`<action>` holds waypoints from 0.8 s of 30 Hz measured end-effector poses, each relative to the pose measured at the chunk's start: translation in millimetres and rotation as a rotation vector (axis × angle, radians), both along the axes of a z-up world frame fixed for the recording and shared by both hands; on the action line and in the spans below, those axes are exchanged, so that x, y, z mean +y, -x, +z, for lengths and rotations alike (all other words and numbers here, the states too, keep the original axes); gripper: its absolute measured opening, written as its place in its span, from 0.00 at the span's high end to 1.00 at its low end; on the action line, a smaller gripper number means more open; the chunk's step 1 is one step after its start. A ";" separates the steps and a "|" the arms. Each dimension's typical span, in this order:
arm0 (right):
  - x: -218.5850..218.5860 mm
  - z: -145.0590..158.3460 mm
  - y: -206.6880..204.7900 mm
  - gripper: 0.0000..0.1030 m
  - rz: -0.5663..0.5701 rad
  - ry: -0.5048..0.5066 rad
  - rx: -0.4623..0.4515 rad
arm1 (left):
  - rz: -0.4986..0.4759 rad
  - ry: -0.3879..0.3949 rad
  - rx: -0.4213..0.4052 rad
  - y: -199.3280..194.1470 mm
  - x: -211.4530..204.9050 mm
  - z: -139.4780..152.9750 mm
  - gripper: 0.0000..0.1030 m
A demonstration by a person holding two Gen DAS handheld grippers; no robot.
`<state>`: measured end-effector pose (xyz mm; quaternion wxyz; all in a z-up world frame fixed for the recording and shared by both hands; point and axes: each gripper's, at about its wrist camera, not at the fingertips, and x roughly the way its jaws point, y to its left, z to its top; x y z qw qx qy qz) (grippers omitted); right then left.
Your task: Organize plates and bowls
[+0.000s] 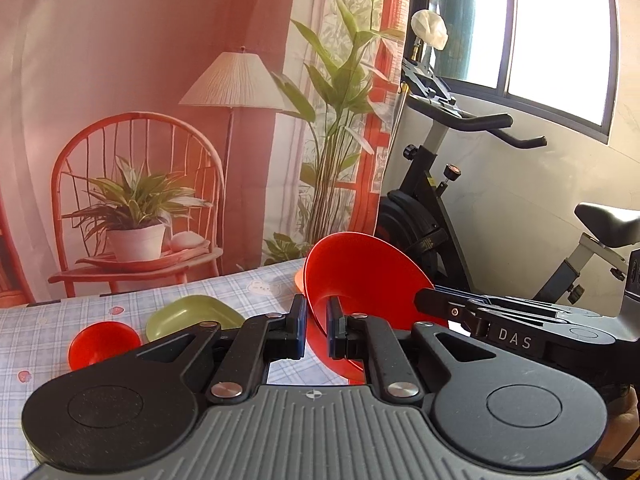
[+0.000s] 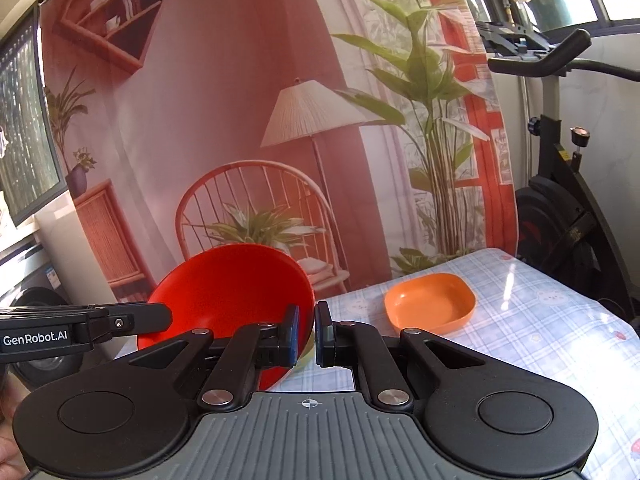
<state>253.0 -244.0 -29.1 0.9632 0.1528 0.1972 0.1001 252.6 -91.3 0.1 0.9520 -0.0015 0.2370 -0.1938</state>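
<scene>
Two bits of writing are readable: "DAS" in pale letters on the side of the right tool where it reaches into the left wrist view, and "GenRobot.AI" on the side of the left tool where it reaches into the right wrist view.

Both tools hold the same red bowl (image 1: 360,280), lifted clear of the worktop (image 2: 540,320) and tipped up on edge. The left tool (image 1: 317,330) has its two blue-padded fingers closed onto the bowl's rim, one pad inside and one outside. The right tool (image 2: 306,334) pinches the rim on the opposite side in the same way. In the left wrist view the bowl's open mouth faces left and toward the camera, its base pointing away to the right; in the right wrist view only the underside shows, so the mouth faces away to the left.

Relative to the held bowl: a smaller red bowl (image 1: 104,342) sits upright on the checked cloth to its lower left, with a green squarish dish (image 1: 192,316) just beside it, between the two red bowls. An orange squarish dish (image 2: 430,304) rests on the worktop to the bowl's right in the right wrist view, mouth up
</scene>
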 end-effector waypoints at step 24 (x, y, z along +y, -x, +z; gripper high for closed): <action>-72.4 -123.5 -32.5 0.93 -0.217 -0.083 0.225 | -0.175 -0.103 0.269 -109.4 -84.5 -128.0 0.89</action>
